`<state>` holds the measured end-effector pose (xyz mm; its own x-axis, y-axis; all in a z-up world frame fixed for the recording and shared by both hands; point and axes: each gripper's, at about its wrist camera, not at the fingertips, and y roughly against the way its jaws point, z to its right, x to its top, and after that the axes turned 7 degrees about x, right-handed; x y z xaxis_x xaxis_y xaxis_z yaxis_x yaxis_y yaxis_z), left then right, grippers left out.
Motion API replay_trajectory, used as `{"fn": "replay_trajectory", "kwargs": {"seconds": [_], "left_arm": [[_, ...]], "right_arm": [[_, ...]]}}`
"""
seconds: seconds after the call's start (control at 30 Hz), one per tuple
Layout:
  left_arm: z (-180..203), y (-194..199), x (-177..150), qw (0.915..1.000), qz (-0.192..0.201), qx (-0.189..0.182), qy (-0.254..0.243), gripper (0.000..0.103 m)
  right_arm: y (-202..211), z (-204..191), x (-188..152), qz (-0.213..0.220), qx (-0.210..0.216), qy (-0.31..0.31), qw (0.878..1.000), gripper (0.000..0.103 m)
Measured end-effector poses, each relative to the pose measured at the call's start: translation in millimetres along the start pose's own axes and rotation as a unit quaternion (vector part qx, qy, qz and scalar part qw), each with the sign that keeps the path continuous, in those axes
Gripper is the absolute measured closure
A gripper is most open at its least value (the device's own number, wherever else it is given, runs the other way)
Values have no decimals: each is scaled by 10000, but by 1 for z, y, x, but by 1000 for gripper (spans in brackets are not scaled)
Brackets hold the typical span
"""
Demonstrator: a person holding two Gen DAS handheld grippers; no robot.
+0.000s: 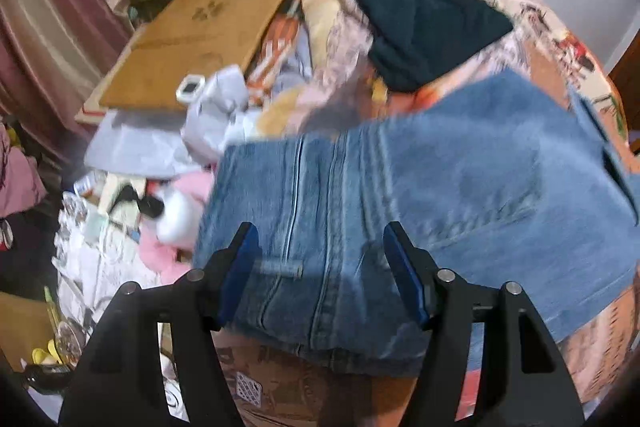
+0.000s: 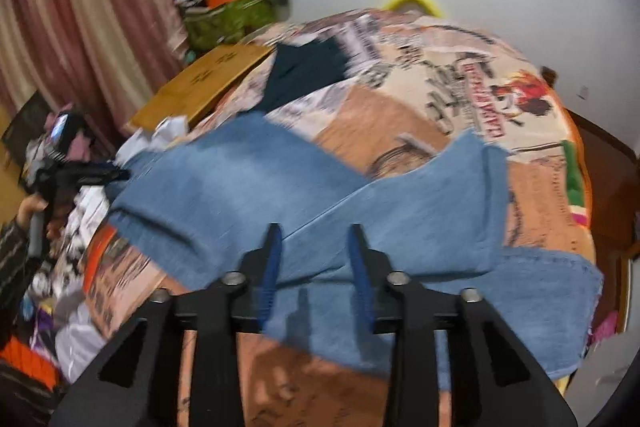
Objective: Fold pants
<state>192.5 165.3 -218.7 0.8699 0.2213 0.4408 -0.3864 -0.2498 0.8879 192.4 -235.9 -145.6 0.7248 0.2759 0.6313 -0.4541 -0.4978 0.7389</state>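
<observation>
Lying spread across the patterned bedspread (image 2: 404, 131), the blue jeans (image 1: 440, 179) take up the near half of the bed, their waist end toward the bed's left edge and the two legs running off toward its right edge. In the left wrist view the left gripper (image 1: 318, 239) hangs over the waist end with its blue-padded fingers spread wide on either side of the fly seam; denim shows between them, but nothing looks pinched, and blur hides whether the pads touch the cloth. In the right wrist view the right gripper (image 2: 314, 239) hangs over the legs near the bed's front edge, its fingers parted too, though less widely, with no cloth caught between them as far as can be seen. The legs are not aligned: one crosses over the other, and a hem flap lies loose toward the front right corner of the bed. A dark folded garment (image 1: 424, 23) lies apart, farther up the bed, and a cardboard sheet (image 1: 200, 35) rests at the far left corner. Judging by this, the task is at an early step, with the jeans laid out and neither fold yet made. The next move probably calls for each gripper to close on a matching edge, waistband on the left and hems on the right, then for one leg to be carried squarely onto the other.
</observation>
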Motion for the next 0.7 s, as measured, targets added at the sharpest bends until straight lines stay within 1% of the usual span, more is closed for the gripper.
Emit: {"fn": "replay_trajectory", "kwargs": {"seconds": [0.07, 0.1, 0.17, 0.23, 0.27, 0.33, 0.43, 0.57, 0.7], "left_arm": [[3, 12, 13, 9998, 193, -16, -12, 33], [6, 17, 21, 9996, 286, -19, -7, 30], [11, 26, 36, 9989, 467, -61, 15, 26], [17, 30, 50, 9981, 607, -71, 33, 17], [21, 33, 58, 9974, 715, -77, 47, 15], [28, 34, 72, 9962, 872, -50, 44, 11], [39, 27, 88, 9956, 935, -48, -8, 10], [57, 8, 108, 9965, 811, -88, -162, 9], [71, -12, 115, 9969, 720, -148, -274, 9]], "right_arm": [[2, 12, 10, 95, -120, -88, 9998, 53], [1, 20, 16, 126, -196, -156, 9996, 51], [1, 33, 25, 148, -277, -248, 9992, 43], [-4, 47, 36, 216, -440, -316, 9983, 39], [-5, 53, 39, 236, -489, -338, 9980, 38], [-13, 66, 47, 237, -533, -422, 9974, 37], [-32, 89, 61, 162, -611, -542, 9965, 37], [-72, 121, 74, -139, -713, -704, 9949, 37], [-113, 156, 83, -436, -763, -953, 9916, 37]]}}
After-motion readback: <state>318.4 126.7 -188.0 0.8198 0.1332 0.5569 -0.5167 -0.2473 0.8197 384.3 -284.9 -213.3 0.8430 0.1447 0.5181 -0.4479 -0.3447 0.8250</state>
